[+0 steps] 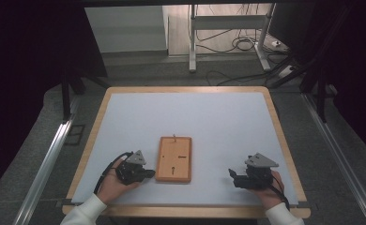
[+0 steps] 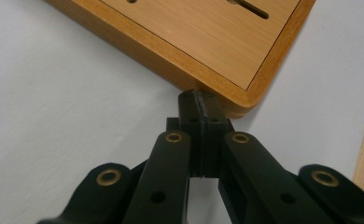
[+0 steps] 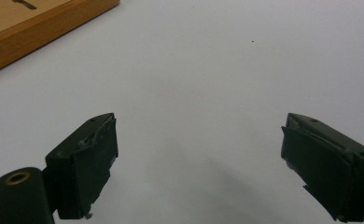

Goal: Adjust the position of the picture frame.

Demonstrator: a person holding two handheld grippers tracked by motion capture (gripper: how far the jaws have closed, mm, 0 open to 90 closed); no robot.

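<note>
A flat wooden board (image 1: 173, 159) with narrow slots in its face and a small peg (image 1: 174, 138) at its far edge lies on the white table top (image 1: 218, 122). My left gripper (image 1: 151, 174) lies low at the board's near-left side. In the left gripper view its jaws are pressed together with nothing between them, and the left gripper (image 2: 199, 99) tips meet the edge of the board (image 2: 208, 32) close to a rounded corner. My right gripper (image 1: 231, 176) rests to the board's right, pointing toward it. There the right gripper (image 3: 199, 154) stands wide open over bare white surface, with the board (image 3: 31, 23) at the upper left.
The table has a wooden rim (image 1: 186, 89). Beyond it are a grey floor, metal desk legs (image 1: 192, 42) and loose cables (image 1: 242, 44). A metal rail (image 1: 45, 164) runs along the floor on the left, another on the right.
</note>
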